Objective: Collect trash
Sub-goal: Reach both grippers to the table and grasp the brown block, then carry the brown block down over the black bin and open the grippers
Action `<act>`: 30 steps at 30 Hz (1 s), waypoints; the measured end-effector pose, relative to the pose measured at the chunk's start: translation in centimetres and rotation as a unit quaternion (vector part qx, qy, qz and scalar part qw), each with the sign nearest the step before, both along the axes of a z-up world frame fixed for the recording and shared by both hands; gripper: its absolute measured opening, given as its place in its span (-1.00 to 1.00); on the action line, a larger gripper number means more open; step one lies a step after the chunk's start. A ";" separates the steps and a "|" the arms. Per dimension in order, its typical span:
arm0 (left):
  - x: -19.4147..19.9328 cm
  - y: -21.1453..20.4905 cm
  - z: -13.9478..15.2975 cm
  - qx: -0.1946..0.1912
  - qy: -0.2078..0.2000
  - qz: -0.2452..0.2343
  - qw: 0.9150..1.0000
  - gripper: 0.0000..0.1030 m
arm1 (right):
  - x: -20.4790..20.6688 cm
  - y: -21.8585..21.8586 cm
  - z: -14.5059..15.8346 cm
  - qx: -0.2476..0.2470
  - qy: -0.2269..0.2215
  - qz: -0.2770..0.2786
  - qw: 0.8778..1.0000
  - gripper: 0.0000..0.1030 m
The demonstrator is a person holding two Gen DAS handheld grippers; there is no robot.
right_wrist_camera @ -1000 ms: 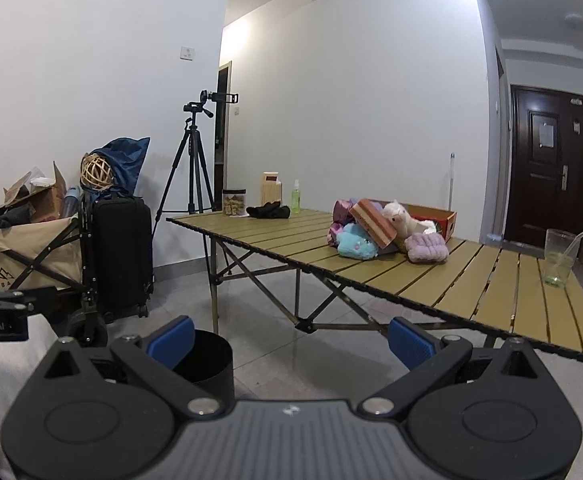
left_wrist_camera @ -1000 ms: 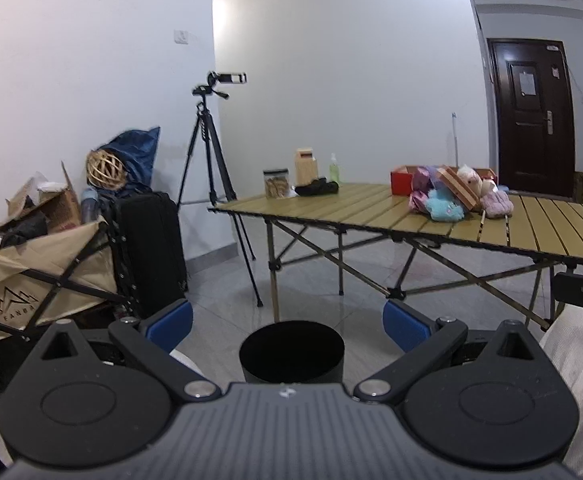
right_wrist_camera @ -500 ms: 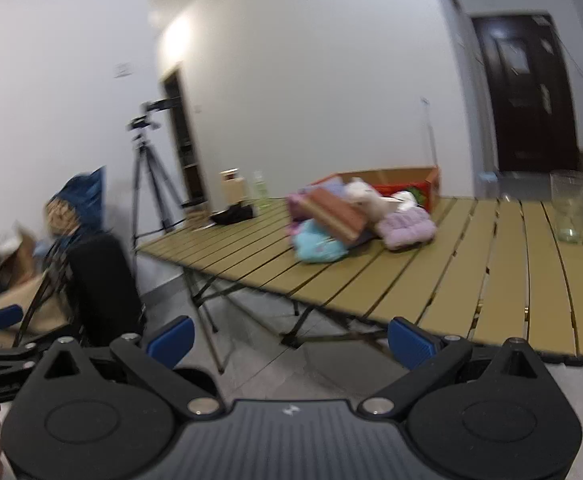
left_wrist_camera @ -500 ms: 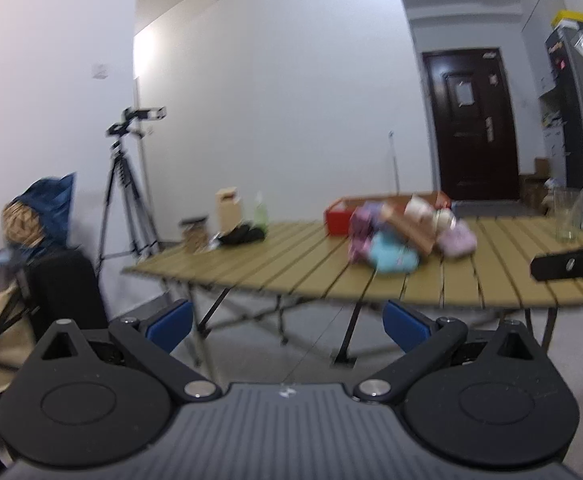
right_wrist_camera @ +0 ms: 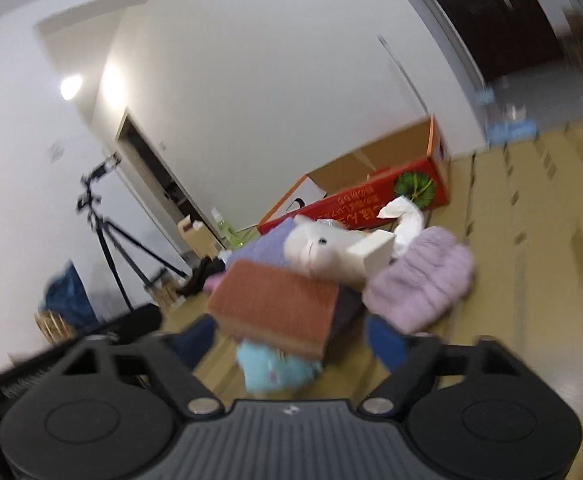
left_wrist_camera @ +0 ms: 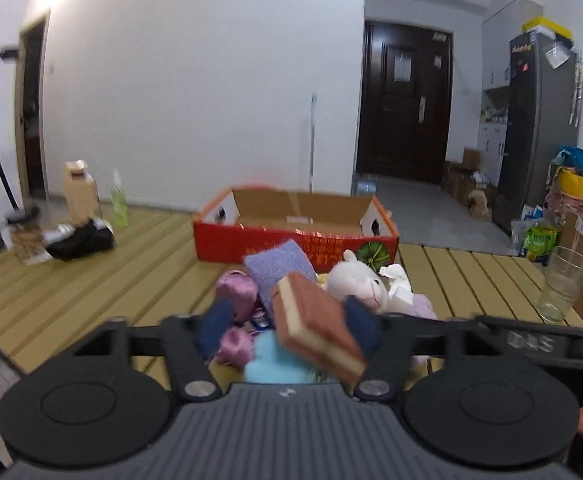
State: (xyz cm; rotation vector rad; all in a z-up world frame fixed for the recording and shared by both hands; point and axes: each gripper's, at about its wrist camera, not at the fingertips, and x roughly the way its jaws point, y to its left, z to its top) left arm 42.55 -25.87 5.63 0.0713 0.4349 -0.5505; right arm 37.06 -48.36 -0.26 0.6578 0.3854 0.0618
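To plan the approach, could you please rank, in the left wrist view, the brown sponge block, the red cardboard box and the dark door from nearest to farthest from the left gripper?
1. Brown sponge block: between the left gripper fingers.
2. Red cardboard box: behind the pile, mid-table.
3. Dark door: far wall, right of centre.

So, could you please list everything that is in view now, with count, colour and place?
table: 1, yellow-tan slats, under everything
box: 1, red, open, behind the pile
sponge: 1, brown and tan, top of pile
plush: 1, white, in pile
cloth: 1, lilac, in pile
blue toy: 1, light blue, pile front
tissue: 1, white, by box
glass: 1, clear, table right
tripod: 1, black, left
left gripper: jaws open, at the pile
right gripper: jaws open, at the pile
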 end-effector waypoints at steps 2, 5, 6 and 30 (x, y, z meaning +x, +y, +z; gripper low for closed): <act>2.5 -1.0 -0.7 -0.006 0.040 -0.005 0.999 -0.32 | 2.8 -1.1 -1.3 0.056 0.001 0.002 0.998 -0.04; 5.2 -1.2 -2.2 -0.006 0.093 -0.005 0.996 -0.54 | 6.1 -1.9 -3.4 0.092 0.023 0.001 0.995 -0.12; 5.6 -1.2 -2.7 -0.006 0.098 -0.003 0.995 -0.54 | 6.9 -2.0 -4.3 0.110 0.030 0.009 0.993 -0.14; -3.0 16.3 2.8 -0.155 0.080 0.044 0.984 -0.60 | 0.5 9.6 4.5 0.027 -0.011 0.071 0.997 -0.75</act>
